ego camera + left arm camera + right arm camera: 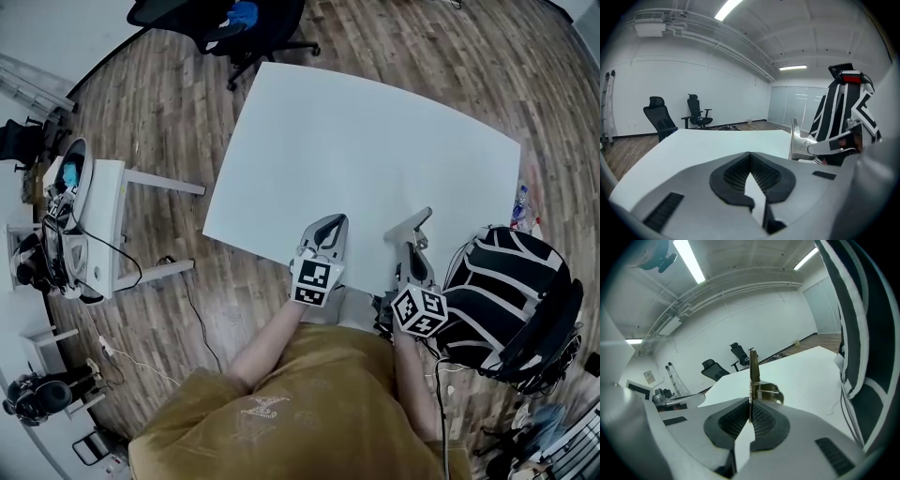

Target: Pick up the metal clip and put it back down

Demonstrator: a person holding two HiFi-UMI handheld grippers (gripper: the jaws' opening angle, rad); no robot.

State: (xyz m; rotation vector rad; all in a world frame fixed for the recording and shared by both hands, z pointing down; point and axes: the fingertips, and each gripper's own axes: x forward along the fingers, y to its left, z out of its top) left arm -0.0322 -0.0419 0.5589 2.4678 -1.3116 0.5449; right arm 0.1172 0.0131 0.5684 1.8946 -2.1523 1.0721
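Head view: 2 grippers [327,225] [411,236], 1 metal clip [424,217]

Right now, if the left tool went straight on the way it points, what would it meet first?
Nothing close: only the bare white table lies ahead, then black office chairs beyond its far edge, though depth is unclear.

Left gripper [329,223]: pointed forward, away from the torso; jaws brought together at the tips, nothing held between them. Carried on a bare left forearm [270,345], bent at the elbow.

Right gripper [412,236]: set just beside the left, angled slightly outward; jaws closed on a metal clip [752,373], gripped upright at its flat tab. Right forearm [413,380] kept close to the body.
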